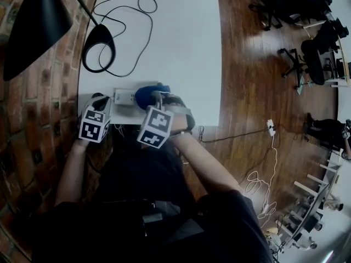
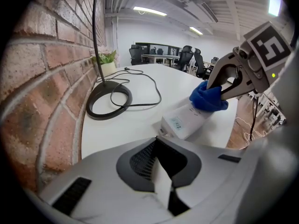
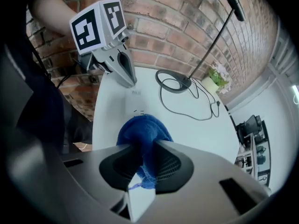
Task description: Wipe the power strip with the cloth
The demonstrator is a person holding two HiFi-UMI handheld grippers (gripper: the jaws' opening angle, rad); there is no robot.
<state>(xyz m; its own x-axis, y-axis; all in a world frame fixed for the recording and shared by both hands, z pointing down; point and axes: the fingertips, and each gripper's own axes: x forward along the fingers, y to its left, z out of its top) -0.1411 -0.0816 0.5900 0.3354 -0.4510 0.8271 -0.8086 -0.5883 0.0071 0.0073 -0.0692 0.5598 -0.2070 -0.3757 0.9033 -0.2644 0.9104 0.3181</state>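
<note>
A brick wall (image 1: 30, 119) ran along the left side of a white table (image 1: 181, 48). A black desk lamp (image 1: 98, 49) stood on its ring-shaped base near the wall, and a black cord (image 1: 143, 43) trailed loosely across the tabletop beyond it.

At the table's near edge, the left gripper (image 2: 159, 146) pointed steeply down with its jaws closed together and nothing between them. Its tips sat at the left end of the power strip (image 2: 184, 120); no view showed whether they pressed on it.

The right gripper (image 3: 142, 148) was just beside it, jaws clamped on a bunched fold of the blue cloth (image 3: 142, 129).

The white power strip lay flat along the near edge of the table, between the two grippers. The wad of cloth hung out past the right jaws and rested on the strip's right part, covering that end.
</note>
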